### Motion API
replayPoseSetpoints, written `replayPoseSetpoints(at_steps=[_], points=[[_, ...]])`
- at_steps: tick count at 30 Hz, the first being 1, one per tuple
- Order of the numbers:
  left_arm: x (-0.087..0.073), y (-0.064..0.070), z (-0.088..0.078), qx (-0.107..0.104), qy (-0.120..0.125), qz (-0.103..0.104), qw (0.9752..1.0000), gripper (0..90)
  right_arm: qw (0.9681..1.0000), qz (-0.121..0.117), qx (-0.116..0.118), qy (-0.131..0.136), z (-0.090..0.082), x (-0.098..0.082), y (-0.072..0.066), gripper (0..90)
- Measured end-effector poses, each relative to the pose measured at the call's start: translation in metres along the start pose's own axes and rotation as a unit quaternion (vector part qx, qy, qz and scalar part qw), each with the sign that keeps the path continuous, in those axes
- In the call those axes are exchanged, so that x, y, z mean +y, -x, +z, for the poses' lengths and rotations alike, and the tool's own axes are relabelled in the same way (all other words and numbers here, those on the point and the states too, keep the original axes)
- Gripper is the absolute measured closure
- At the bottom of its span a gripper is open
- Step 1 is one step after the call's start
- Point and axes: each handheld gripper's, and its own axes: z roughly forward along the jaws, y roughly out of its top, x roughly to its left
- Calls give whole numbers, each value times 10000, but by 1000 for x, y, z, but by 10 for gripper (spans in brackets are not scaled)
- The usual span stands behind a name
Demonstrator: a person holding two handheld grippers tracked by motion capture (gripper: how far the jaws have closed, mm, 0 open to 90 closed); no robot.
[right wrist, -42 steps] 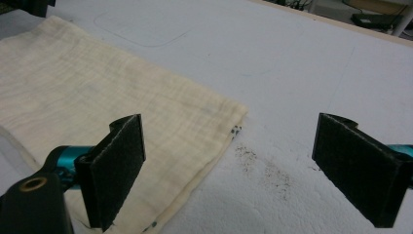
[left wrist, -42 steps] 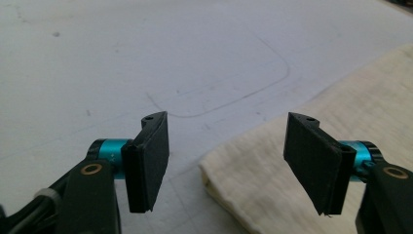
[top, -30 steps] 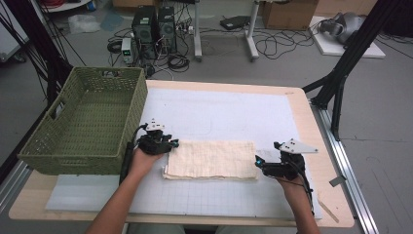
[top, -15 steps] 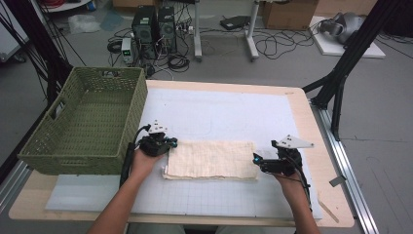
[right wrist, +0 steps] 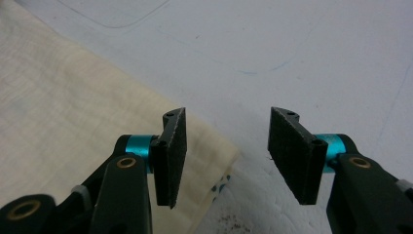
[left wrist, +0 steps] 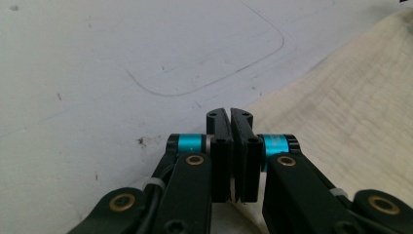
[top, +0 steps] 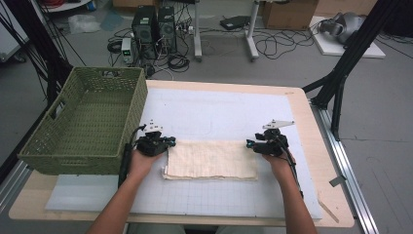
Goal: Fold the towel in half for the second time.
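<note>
A cream cloth (top: 212, 158), folded into a long flat strip, lies on the white mat (top: 219, 112). My left gripper (top: 170, 141) is at the cloth's far left corner. In the left gripper view its jaws (left wrist: 231, 114) are pressed together, and the cloth (left wrist: 350, 112) edge runs right into them. My right gripper (top: 249, 143) hovers at the far right corner. Its jaws (right wrist: 226, 146) stand wide apart, with the left one over the cloth (right wrist: 58, 107) edge and the right one over bare mat.
A green woven basket (top: 73, 161) stands at the table's left, close to my left hand. The wooden table edge (top: 336, 195) runs along the right. Black frame legs (top: 341, 73) rise beyond the far right corner, with computers and cables on the floor behind.
My right gripper has moved forward and leftward to the cloth's far right corner. The left gripper and the cloth have stayed in place.
</note>
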Motion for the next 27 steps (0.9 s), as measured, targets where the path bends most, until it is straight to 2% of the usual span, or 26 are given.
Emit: replayPoseSetpoints(at_steps=[4, 7, 9, 11, 13, 15, 18, 19, 21, 23, 27], points=[[0, 0, 0, 16, -9, -26, 10000, 864, 9998, -24, 124, -176, 8, -1, 0, 540], [0, 0, 0, 21, -5, -66, 10000, 865, 9993, -91, 158, -317, 12, -3, -1, 620], [-1, 0, -1, 36, 4, -64, 10000, 865, 9991, -142, 235, -311, 12, -2, -3, 741], [-1, 0, -2, 96, 69, -167, 9998, 866, 9987, -231, 295, -335, 12, -2, -5, 846], [-1, -2, -3, 79, 88, -234, 9997, 868, 9985, -401, 190, -335, 11, -1, -7, 865], [0, -2, -3, 107, 170, -234, 9995, 869, 9986, -407, 84, -312, 10, -1, -8, 867], [5, 0, -9, 192, 702, -115, 9973, 870, 9987, -437, -217, -155, 6, 1, -8, 867], [7, 1, -9, 214, 779, -95, 9967, 871, 9987, -429, -290, -20, 4, 2, -7, 867], [7, 1, -10, 219, 787, -70, 9966, 871, 9988, -332, -323, 185, 1, 3, -6, 867], [7, 1, -12, 167, 789, -69, 9967, 871, 9988, -312, -301, 230, -1, 2, -6, 867], [7, 4, -19, 88, 811, 52, 9967, 870, 9977, -575, -258, 268, -7, 0, -13, 867]])
